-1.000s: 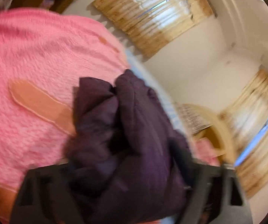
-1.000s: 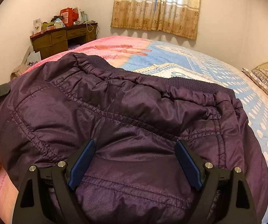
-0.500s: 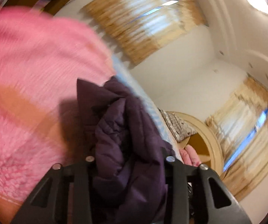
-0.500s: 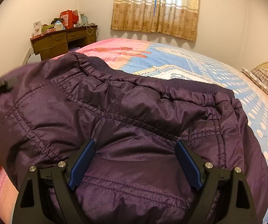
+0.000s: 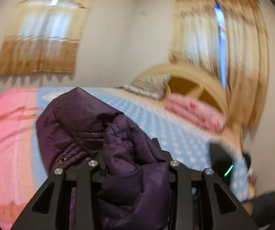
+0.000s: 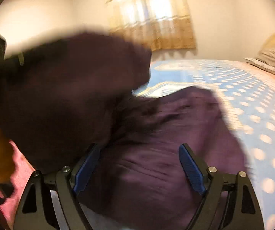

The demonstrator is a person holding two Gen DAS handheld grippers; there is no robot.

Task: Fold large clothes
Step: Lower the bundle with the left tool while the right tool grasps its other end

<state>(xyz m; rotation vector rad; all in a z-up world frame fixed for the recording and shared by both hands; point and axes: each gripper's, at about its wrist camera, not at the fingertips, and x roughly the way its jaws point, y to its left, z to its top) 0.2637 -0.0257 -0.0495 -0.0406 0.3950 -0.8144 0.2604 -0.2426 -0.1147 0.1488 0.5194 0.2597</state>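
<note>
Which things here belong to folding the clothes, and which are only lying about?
Belong to the job:
- dark purple quilted jacket
- left gripper, shut on a bunch of it
- right gripper, fingers open over it

Lying about:
- folded pink blanket
- patterned grey pillow

The jacket (image 5: pixel 91 126) is dark purple. The bed cover (image 6: pixel 252 103) is light blue with pale dots, and pink (image 5: pixel 5 134) toward one side of the bed. The curtains (image 5: pixel 41 44) are cream and tan. The walls (image 5: pixel 122 44) are white. The right gripper's pads (image 6: pixel 191 170) are blue, on black arms.
</note>
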